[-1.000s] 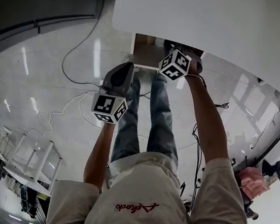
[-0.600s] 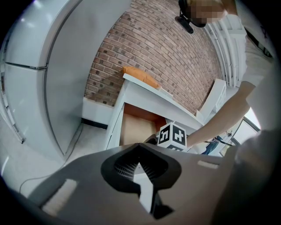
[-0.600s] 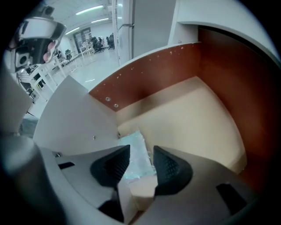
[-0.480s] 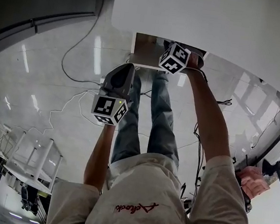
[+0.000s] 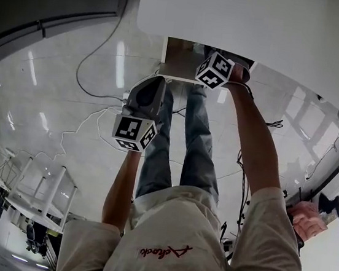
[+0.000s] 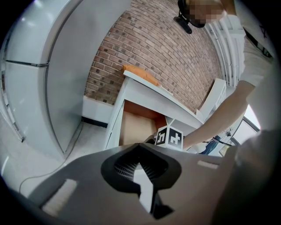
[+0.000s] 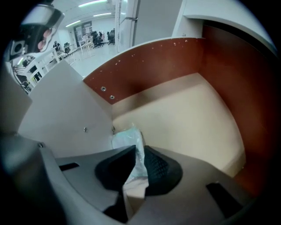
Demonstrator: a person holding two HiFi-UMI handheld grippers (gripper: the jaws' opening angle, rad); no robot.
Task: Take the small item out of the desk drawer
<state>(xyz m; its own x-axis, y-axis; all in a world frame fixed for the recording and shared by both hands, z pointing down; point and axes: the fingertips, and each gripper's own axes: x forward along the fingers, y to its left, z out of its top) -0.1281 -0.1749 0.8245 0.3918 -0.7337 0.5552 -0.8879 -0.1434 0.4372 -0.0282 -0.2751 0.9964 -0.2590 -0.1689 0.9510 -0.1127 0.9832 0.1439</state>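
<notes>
The desk drawer [image 5: 178, 61] stands pulled out under the white desk top [image 5: 264, 26]. My right gripper [image 7: 134, 169] is inside it, low over the beige drawer floor [image 7: 189, 118]. Its jaws are closing on a small pale crinkled packet [image 7: 130, 139], which sits pinched between the ribbed pads in the near left corner. In the head view only the right gripper's marker cube [image 5: 215, 69] shows at the drawer's mouth. My left gripper [image 6: 139, 163] hangs in front of the drawer, shut with nothing in it, its body [image 5: 145, 97] just left of the drawer front.
A person's legs [image 5: 180, 145] stand below the drawer on the glossy floor. A cable [image 5: 91, 72] trails across the floor at the left. The drawer's reddish side walls [image 7: 145, 66] close in around the right gripper. A brick wall [image 6: 158, 48] rises behind the desk.
The right gripper's cube has stayed at the drawer mouth, shifting only slightly. The left gripper has barely moved.
</notes>
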